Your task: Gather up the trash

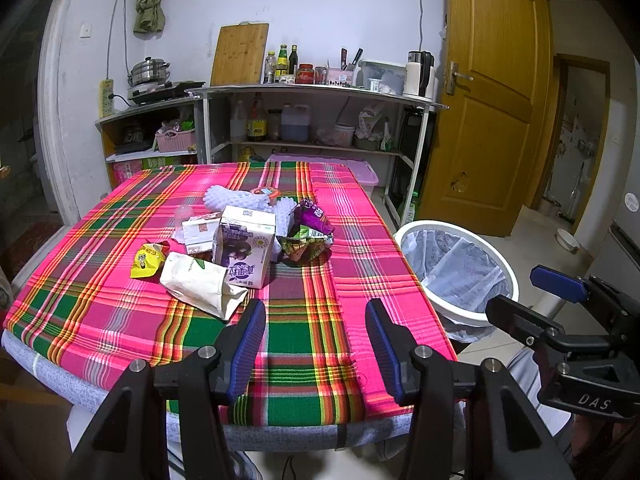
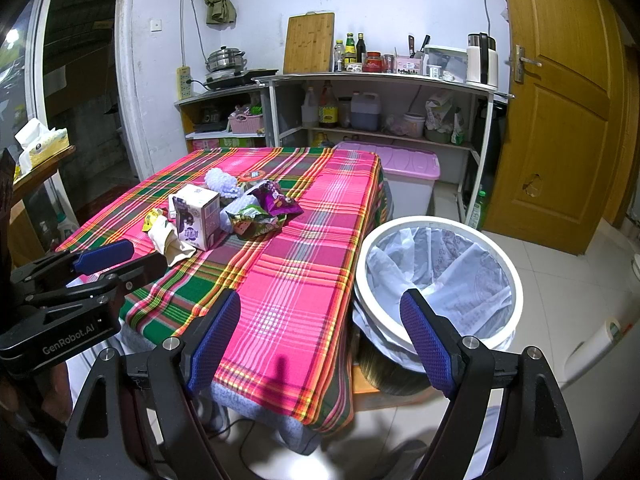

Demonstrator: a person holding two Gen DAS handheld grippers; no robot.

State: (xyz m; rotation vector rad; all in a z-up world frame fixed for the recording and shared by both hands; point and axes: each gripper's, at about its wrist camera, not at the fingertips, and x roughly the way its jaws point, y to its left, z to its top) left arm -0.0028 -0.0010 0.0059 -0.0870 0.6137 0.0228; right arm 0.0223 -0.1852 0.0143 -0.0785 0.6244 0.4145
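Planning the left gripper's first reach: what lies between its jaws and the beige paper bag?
Only bare plaid tablecloth separates the open left gripper from the beige paper bag, as the left wrist view shows.

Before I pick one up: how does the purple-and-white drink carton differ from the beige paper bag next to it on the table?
The purple-and-white drink carton stands upright and keeps its boxy shape; the beige paper bag lies flat on its side, crumpled. The carton is printed in purple with a face graphic; the bag is plain apart from a small green mark. The bag lies nearer the left gripper than the carton. Both rest on the pink plaid tablecloth, touching or nearly so, and neither is gripped.
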